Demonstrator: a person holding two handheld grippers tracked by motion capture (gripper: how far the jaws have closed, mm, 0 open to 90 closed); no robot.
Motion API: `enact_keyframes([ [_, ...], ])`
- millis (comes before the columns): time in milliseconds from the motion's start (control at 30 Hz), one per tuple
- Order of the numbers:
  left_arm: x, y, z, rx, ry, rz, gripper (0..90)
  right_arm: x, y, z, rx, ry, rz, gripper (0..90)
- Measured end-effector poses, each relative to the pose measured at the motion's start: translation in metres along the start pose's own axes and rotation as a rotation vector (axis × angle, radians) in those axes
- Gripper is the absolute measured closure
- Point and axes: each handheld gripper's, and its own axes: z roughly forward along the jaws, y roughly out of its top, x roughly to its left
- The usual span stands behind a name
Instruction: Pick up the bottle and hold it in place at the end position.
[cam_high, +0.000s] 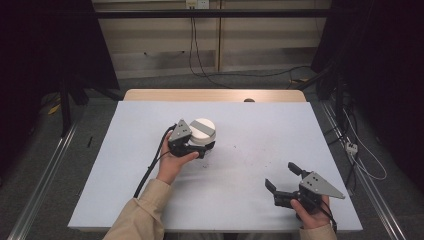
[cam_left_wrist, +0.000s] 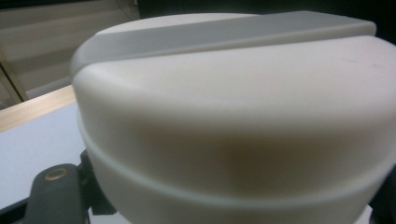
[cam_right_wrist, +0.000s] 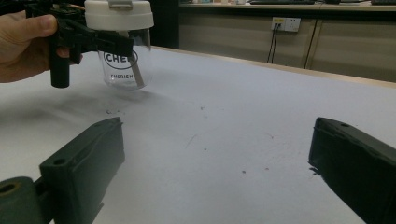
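Jar (cam_high: 202, 131): clear body, white lid (cam_right_wrist: 119, 14) with a grey bar across the top, sits centre-left of the high view on the white table (cam_high: 260, 130). Right gripper view puts it upper left of frame, upright; I read its base as on or just off the surface, can't tell which.

Left gripper (cam_high: 192, 148) is clamped on the jar from the lower-left side, jaws around the neck just under the lid. In the left gripper view the lid is right up against the camera, bar running upper left to upper right.

Right gripper (cam_high: 281, 181) is at lower right of the high view, jaws spread wide with nothing between them, well apart from the jar. Jaws aim up-left toward it.

Key relation: jar lies up and left of the right gripper, long axis vertical, lid on top and free from above. Left hand (cam_high: 172, 162) is the near one and already holds the body, so my guess is the right comes across for the lid.
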Motion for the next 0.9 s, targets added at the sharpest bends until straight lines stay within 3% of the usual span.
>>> enact_keyframes([
  [900,-0.010,0.003,0.028,-0.004,-0.028,0.009,18.5,-0.002,-0.001,-0.001,-0.001,-0.001,0.005,3.1],
])
